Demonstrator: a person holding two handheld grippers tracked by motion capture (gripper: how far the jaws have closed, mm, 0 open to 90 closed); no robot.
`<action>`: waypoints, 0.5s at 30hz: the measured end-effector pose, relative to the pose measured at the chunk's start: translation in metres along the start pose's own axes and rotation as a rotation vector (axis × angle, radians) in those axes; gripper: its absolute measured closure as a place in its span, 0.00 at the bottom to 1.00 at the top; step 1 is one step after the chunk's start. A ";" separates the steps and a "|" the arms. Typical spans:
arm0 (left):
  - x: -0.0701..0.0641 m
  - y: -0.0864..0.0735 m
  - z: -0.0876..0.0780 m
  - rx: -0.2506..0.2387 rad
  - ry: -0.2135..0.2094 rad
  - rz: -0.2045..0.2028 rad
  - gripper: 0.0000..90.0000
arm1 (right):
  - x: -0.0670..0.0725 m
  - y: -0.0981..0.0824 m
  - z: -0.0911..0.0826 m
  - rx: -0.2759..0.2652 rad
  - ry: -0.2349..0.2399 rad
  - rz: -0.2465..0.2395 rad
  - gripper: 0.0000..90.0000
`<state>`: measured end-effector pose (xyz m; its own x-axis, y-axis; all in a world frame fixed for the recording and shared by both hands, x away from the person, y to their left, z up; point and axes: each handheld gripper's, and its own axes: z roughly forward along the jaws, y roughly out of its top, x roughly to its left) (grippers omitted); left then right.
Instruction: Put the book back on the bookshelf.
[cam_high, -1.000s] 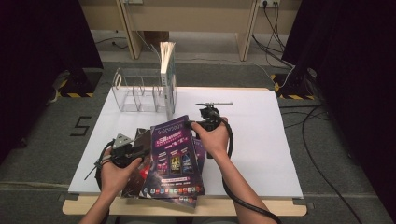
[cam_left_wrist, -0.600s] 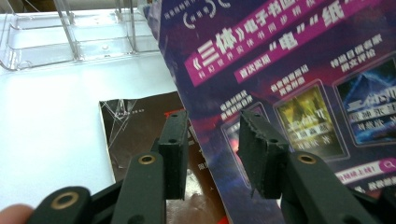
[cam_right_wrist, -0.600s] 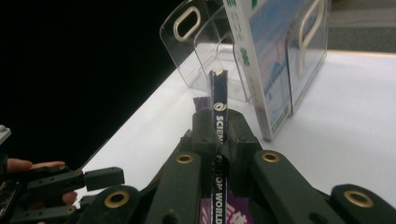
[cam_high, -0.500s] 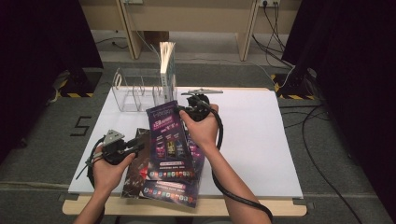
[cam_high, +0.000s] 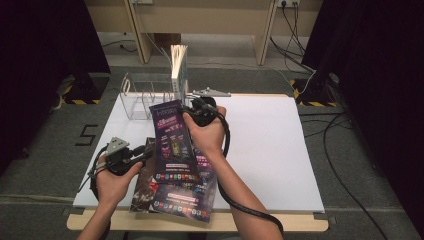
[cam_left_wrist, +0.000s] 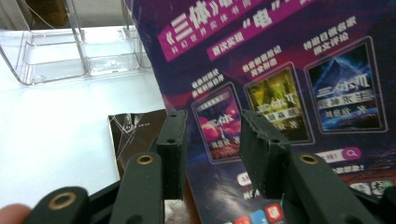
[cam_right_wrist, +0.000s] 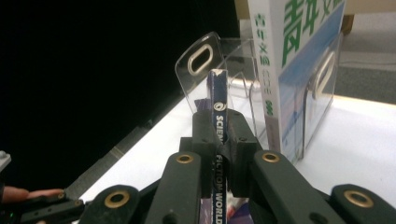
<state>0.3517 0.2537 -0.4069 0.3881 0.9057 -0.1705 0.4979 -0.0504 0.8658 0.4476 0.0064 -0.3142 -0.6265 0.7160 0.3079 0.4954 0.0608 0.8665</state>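
Lifted, right tongs (cam_high: 192, 111) pinch the magazine (cam_high: 172, 145) spine, long axis toward rack (cam_high: 145, 95); left tongs (cam_high: 147, 151) spread.

Glossy printed paper covers the purple magazine (cam_high: 172, 142). The rack (cam_high: 145, 97) at upper left is clear, smooth plastic. The tabletop (cam_high: 270, 150) is matt white, and both grippers' jaws look matt black.

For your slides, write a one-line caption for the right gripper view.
Right claw shut on a purple magazine's spine, aimed at the clear file rack.
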 end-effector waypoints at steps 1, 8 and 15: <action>0.000 0.000 0.000 -0.001 -0.001 0.000 0.68 | 0.001 0.001 0.001 -0.009 0.002 0.002 0.94; 0.000 0.002 -0.002 -0.013 -0.002 -0.006 0.67 | 0.008 0.009 0.007 -0.049 -0.010 -0.011 0.94; -0.005 0.009 -0.004 -0.049 -0.016 -0.014 0.62 | 0.015 0.012 0.018 -0.083 -0.024 -0.019 0.94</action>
<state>0.3512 0.2498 -0.3961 0.3937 0.8995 -0.1895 0.4647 -0.0169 0.8853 0.4551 0.0301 -0.3058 -0.6198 0.7321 0.2827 0.4315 0.0171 0.9019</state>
